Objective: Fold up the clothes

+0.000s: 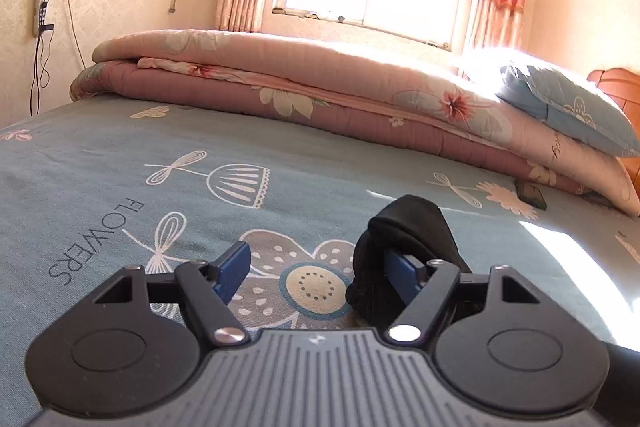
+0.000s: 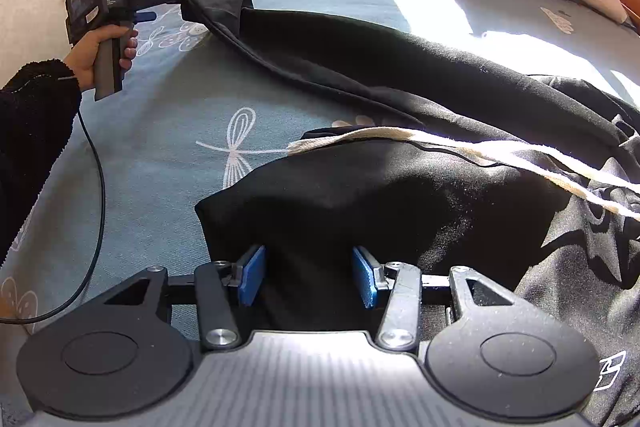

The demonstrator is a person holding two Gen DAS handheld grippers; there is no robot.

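Low in the right wrist frame, the right gripper (image 2: pixel 308 277) stands half-spread astride a black hoodie (image 2: pixel 400 195) on the teal bedsheet (image 2: pixel 152 163), not visibly pinching. Upper left, the left gripper (image 2: pixel 168 5), spread wide, has the sleeve cuff (image 1: pixel 404 239) draped over one finger. Sleeve-folding appears underway; open sheet lies left, quilts (image 1: pixel 280 83) bound the far edge.

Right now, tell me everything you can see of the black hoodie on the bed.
The black hoodie looks like soft, lint-flecked cotton and lies crumpled on the teal bedsheet. One sleeve stretches out to the left tongs, its cuff draped over one blue finger, the jaws apart. A cream drawstring trails across the body, and white printing shows beside it. A fold of fabric lies between the pads of the right tongs; whether they pinch it is unclear.
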